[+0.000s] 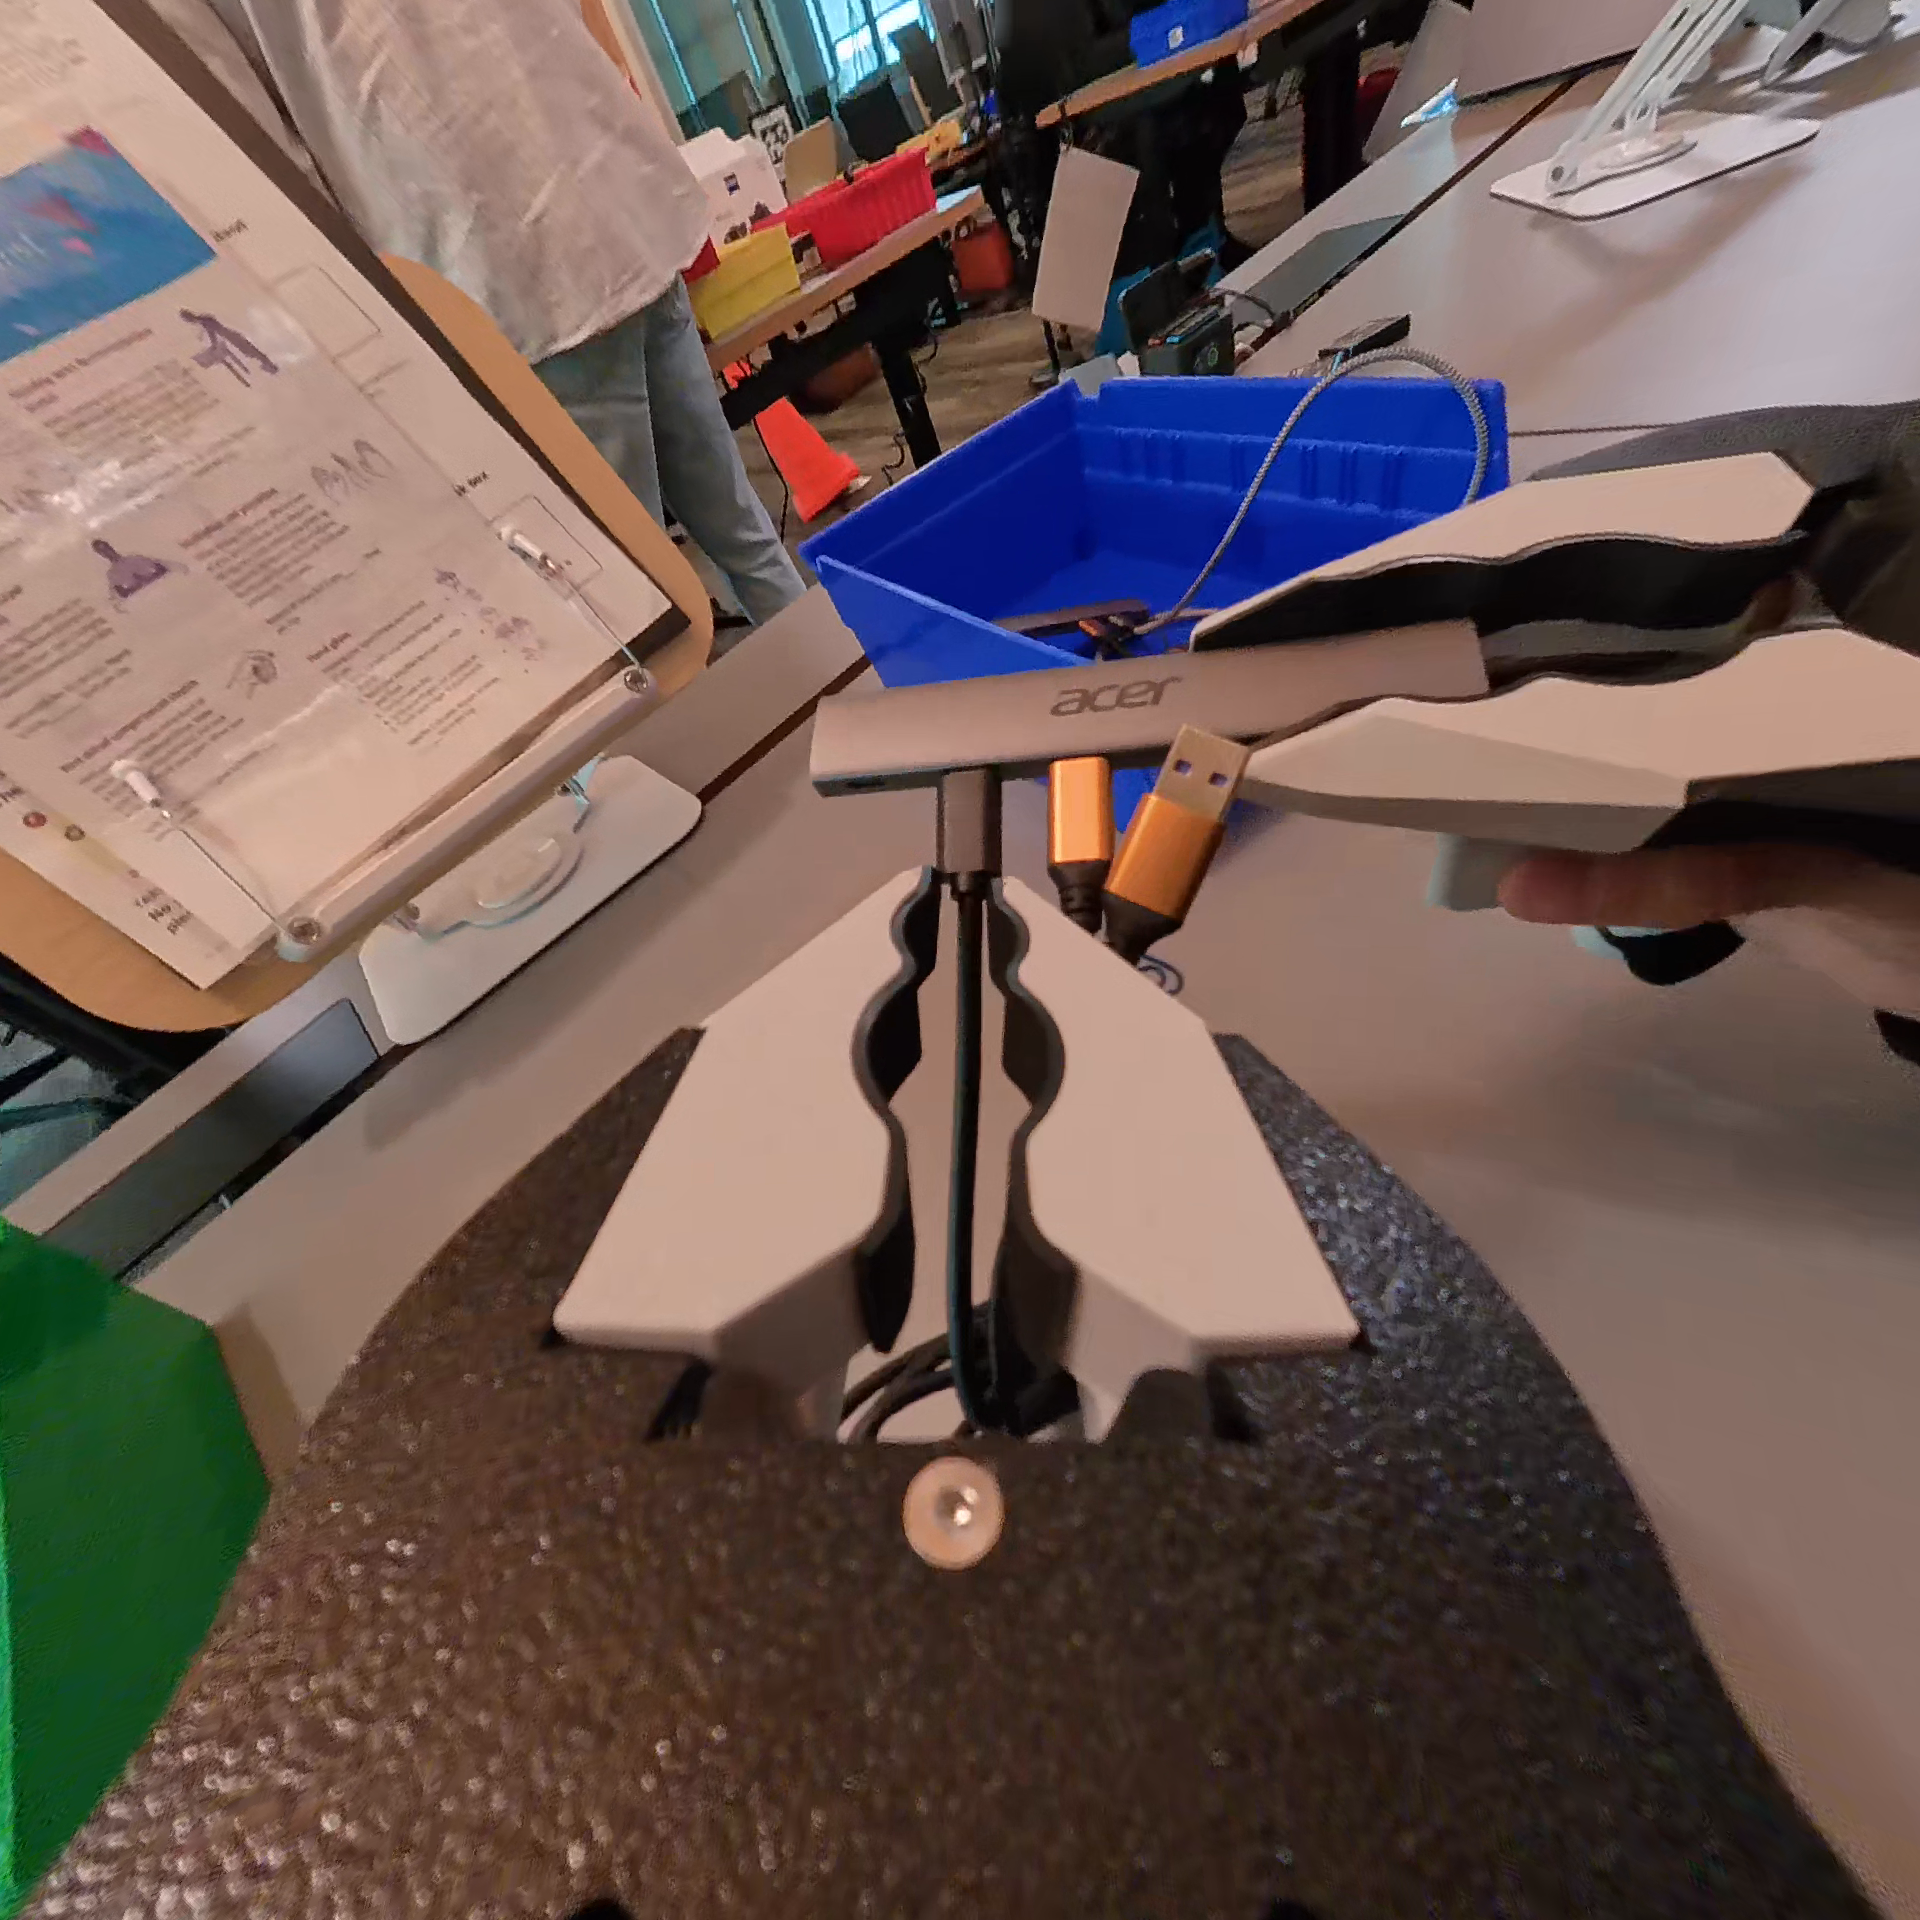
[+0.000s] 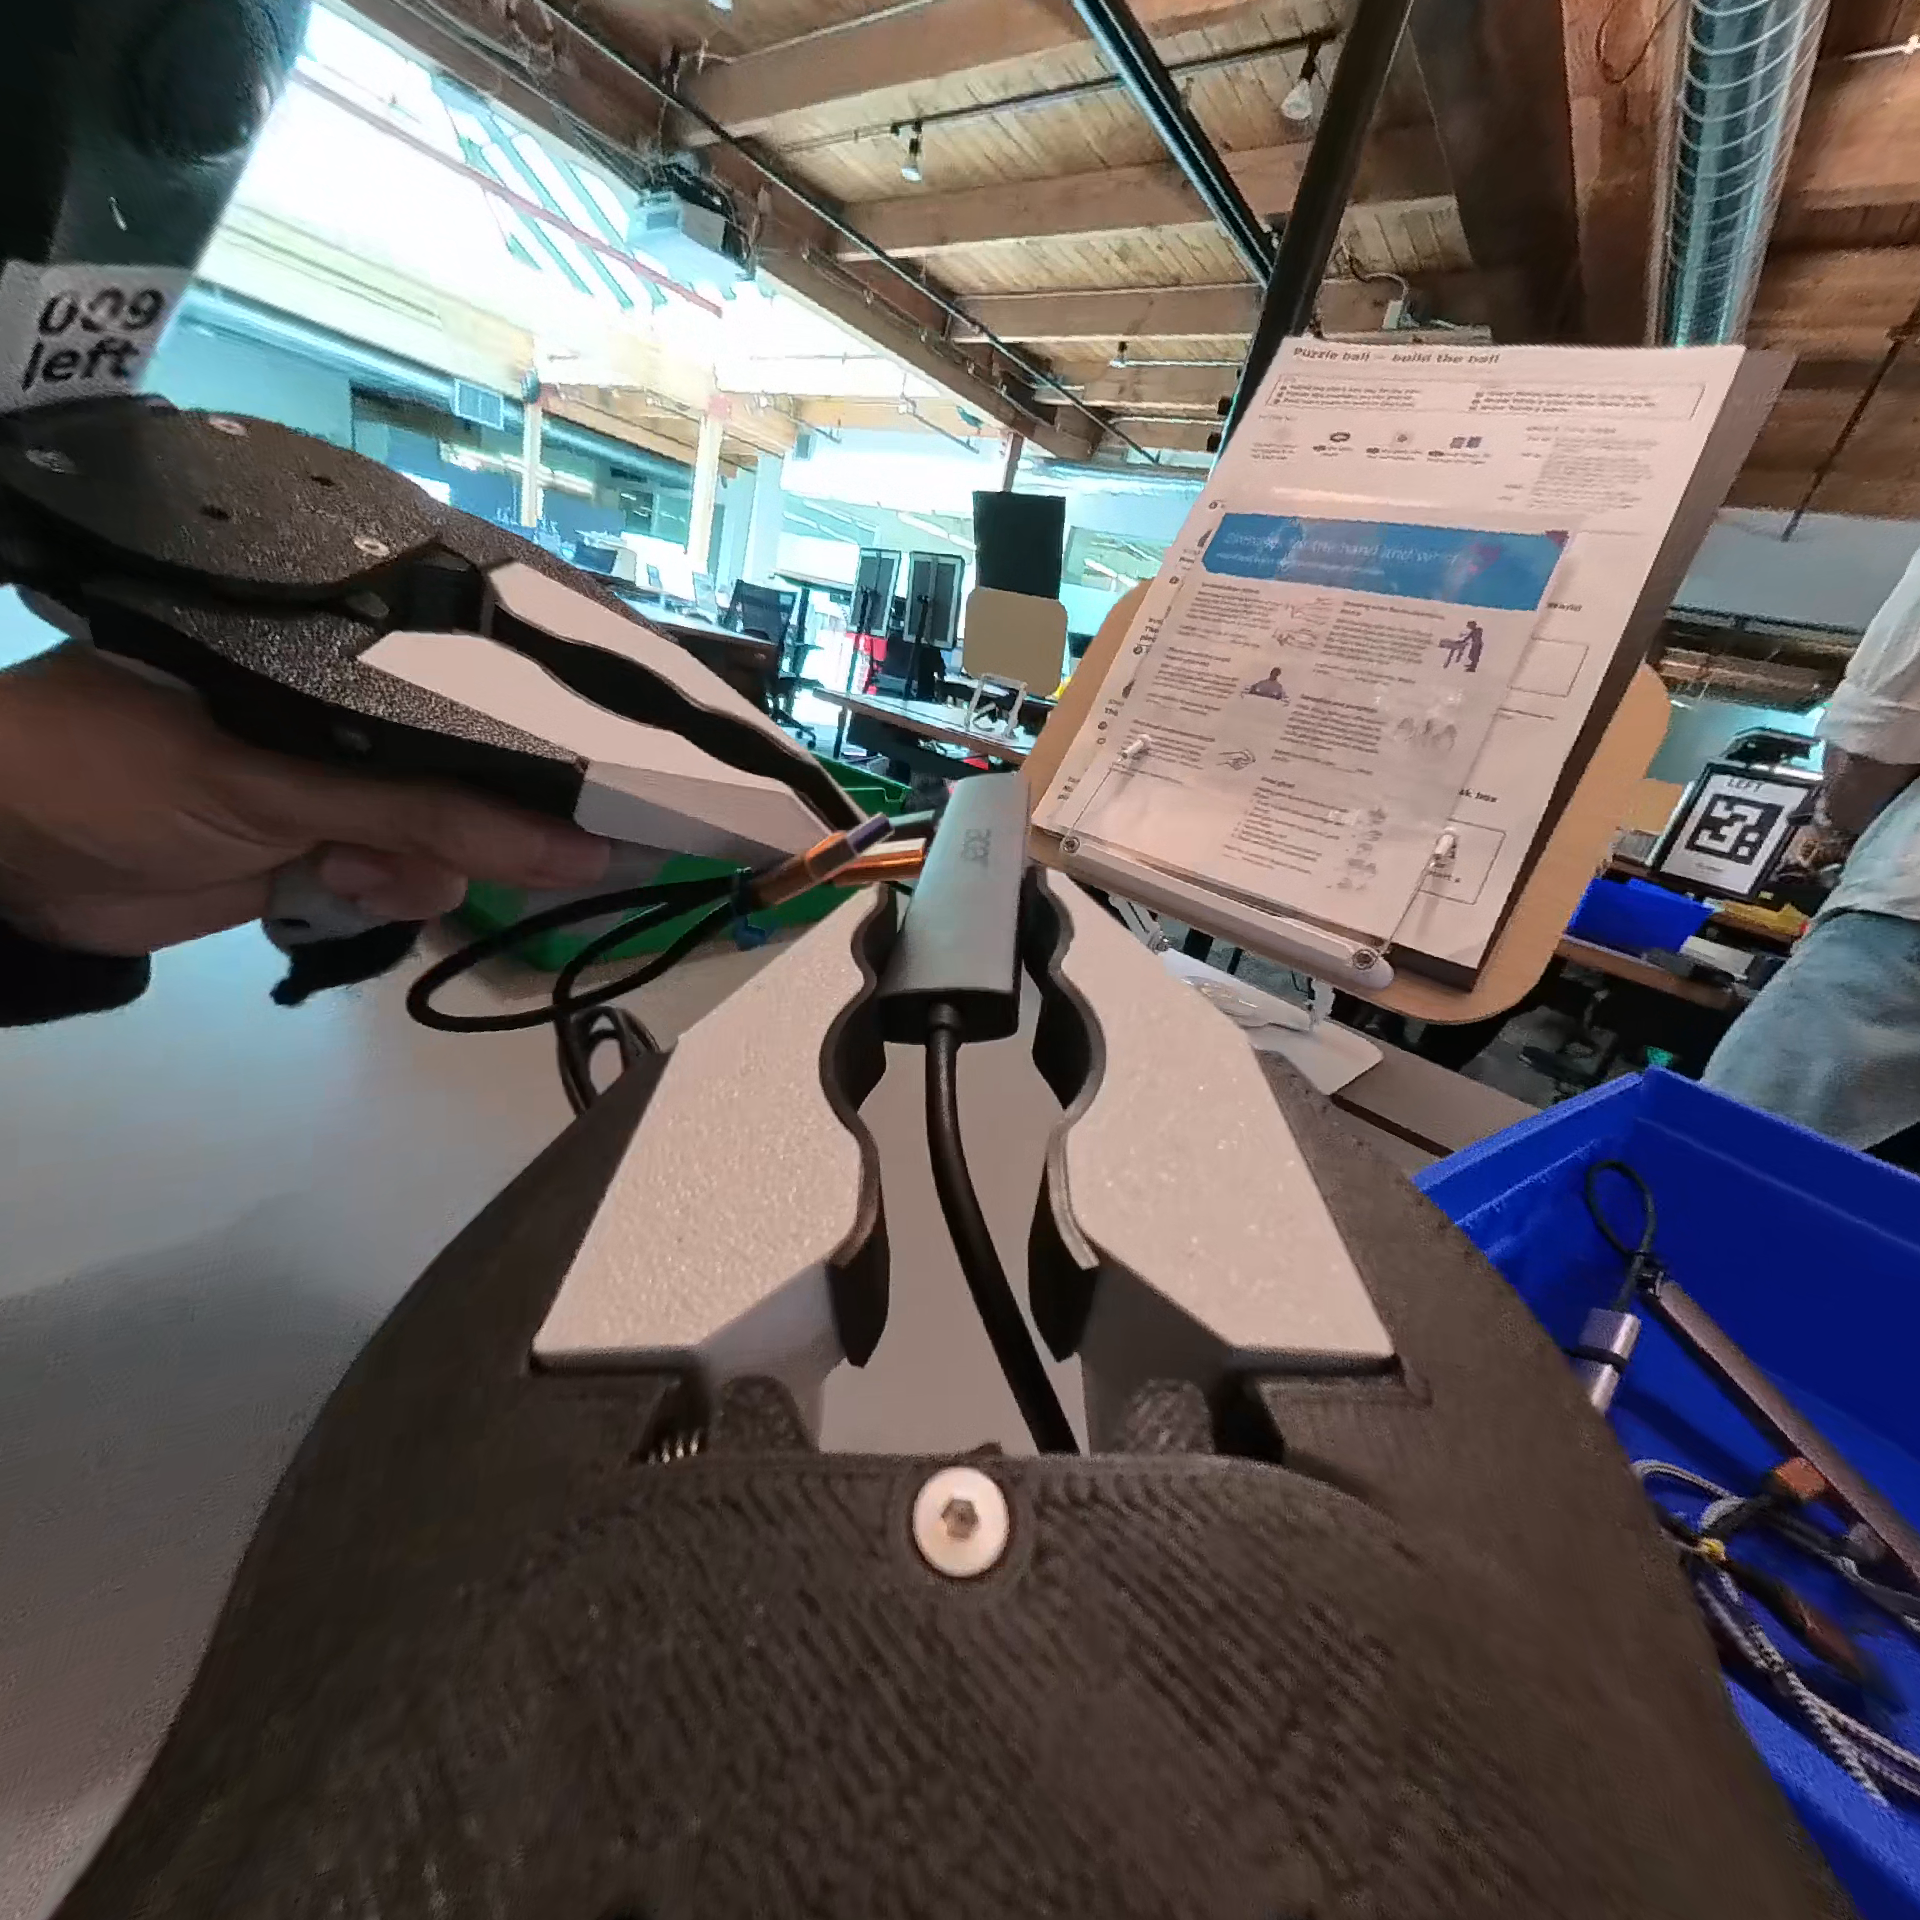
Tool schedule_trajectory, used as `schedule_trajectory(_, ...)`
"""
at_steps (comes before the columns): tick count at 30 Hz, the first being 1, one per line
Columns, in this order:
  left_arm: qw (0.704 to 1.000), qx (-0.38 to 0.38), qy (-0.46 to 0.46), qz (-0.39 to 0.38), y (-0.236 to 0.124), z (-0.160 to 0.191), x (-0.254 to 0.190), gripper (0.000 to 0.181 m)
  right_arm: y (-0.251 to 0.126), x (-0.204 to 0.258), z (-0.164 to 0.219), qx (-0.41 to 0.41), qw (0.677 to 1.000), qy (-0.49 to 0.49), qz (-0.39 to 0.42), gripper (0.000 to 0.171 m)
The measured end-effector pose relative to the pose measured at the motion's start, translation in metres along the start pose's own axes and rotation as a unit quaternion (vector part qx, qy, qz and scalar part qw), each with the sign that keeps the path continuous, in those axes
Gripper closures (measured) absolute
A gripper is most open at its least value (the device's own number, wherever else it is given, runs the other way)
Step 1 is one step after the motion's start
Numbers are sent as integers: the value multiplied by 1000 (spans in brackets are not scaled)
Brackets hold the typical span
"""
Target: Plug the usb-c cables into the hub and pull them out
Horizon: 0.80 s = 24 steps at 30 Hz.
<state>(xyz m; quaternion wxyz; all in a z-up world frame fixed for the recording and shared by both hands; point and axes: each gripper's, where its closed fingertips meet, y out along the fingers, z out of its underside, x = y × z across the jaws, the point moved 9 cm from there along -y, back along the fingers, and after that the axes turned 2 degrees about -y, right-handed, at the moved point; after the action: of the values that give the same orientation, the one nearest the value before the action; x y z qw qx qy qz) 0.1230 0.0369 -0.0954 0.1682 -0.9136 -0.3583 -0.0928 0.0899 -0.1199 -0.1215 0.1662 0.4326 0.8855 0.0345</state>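
The grey hub (image 1: 997,717) is held level above the table by my right gripper (image 1: 1226,707), which comes in from the right and is shut on the hub's right end. A grey usb-c plug (image 1: 971,816) on a black cable sits in the hub's near side. My left gripper (image 1: 961,883) is shut on that cable just behind the plug. An orange usb-c plug (image 1: 1081,821) is also in the hub, and an orange usb-a plug (image 1: 1174,831) hangs loose beside it. In the right wrist view my right gripper (image 2: 961,894) clamps the hub (image 2: 966,883); my left gripper (image 2: 821,831) reaches in from the left.
A blue bin (image 1: 1143,499) with spare cables and adapters stands behind the hub; it also shows in the right wrist view (image 2: 1714,1247). A document stand (image 1: 312,571) is at the left, a green bin (image 1: 83,1455) near left. A person (image 1: 520,156) stands beyond the grey table (image 1: 1455,1143). Left tips to right tips: about 5 centimeters.
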Motion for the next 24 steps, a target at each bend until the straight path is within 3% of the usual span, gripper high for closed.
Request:
schedule_trajectory(6, 997, -23, -54, 53, 3, -6, 5, 174, -2, -6, -7, -11, 1000, -11, 23, 149)
schedule_trajectory(9, 985, -110, -113, 74, -20, -24, 17, 149, -20, -27, -32, 4, 998, -43, 54, 149)
schedule_trajectory(12, 970, -178, -159, 56, -52, -23, 34, 149, -48, -59, -65, -2, 992, -47, 117, 149)
schedule_trajectory(18, 980, -95, -158, 71, -58, 28, 38, 148, -62, -120, -122, 44, 965, -131, 224, 149)
schedule_trajectory(24, 973, -57, -188, 122, -49, 50, 28, 148, -3, -201, -128, 224, 906, -221, 282, 149)
